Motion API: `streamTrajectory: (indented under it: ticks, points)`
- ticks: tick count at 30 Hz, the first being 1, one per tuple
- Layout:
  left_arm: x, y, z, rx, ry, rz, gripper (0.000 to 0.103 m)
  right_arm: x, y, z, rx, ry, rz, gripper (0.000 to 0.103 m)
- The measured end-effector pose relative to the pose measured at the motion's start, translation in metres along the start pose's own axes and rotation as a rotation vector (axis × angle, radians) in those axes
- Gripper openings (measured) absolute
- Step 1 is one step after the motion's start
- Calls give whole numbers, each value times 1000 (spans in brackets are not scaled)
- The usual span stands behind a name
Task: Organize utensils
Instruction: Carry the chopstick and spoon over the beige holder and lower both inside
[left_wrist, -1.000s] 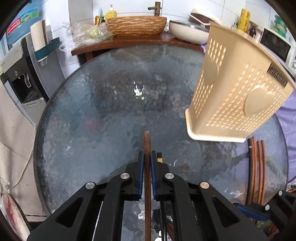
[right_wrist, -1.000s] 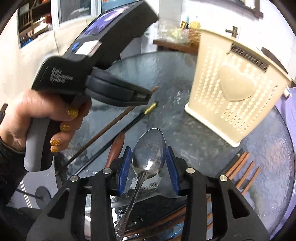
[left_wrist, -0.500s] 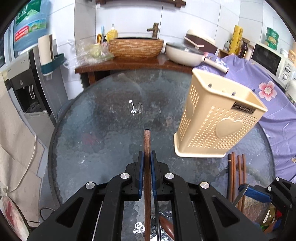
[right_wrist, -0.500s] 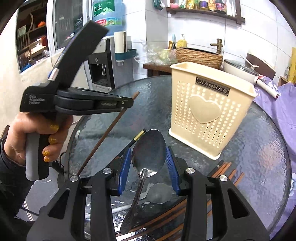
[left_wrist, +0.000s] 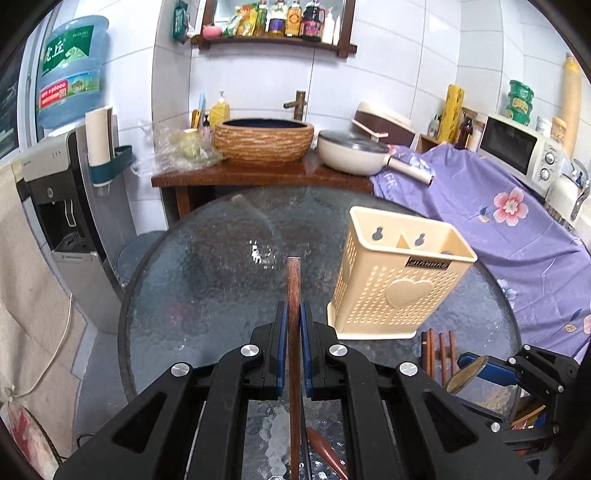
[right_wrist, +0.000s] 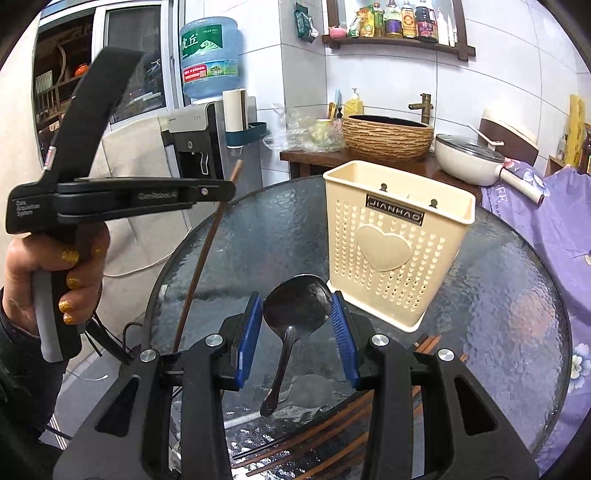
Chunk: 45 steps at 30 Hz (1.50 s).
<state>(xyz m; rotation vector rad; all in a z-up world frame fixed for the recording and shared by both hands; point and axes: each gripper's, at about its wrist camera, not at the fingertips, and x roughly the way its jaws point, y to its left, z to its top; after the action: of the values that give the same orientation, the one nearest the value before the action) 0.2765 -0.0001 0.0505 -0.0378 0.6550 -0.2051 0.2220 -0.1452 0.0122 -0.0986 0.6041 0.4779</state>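
Pinching one chopstick (left_wrist: 293, 295) lengthwise, left gripper (left_wrist: 293, 325) hangs above bare glass table (left_wrist: 207, 280); right gripper (right_wrist: 297, 321) clamps spoon (right_wrist: 297, 306) beside holder (right_wrist: 395, 251).

Walls: white glazed tile (left_wrist: 406, 74). A dark wooden shelf (left_wrist: 273, 40) of bottles is mounted high. Below it, a brown wooden counter (left_wrist: 258, 177) carries a woven-pattern basin (left_wrist: 264, 142) and a lidded cream pan (left_wrist: 351, 153). A water dispenser (left_wrist: 55, 192) (blue bottle on top) stands left. A purple floral cloth (left_wrist: 480, 214) covers the right side, microwave (left_wrist: 517, 151) behind. The round textured-glass table (left_wrist: 207, 280) occupies the foreground.
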Motion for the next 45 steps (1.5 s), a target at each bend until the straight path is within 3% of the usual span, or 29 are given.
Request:
streamTrajectory:
  ticks: [18,24,31,37,45]
  points:
    - [-46,-11,33,26,-114,-32,7,-26,-11,32,14,-63,-4,39]
    - [-76,-18,71,-3,-220,-57,7,-46,-28,67,27,-137,-50,39]
    - [-103,-31,123,-105,-394,-94,7,-63,-53,114,63,-236,-132,39]
    - [-95,-44,147,-181,-493,-100,7,-60,-66,142,52,-295,-244,39]
    - [-56,-55,145,-227,-573,-34,7,-25,-86,137,54,-283,-328,39]
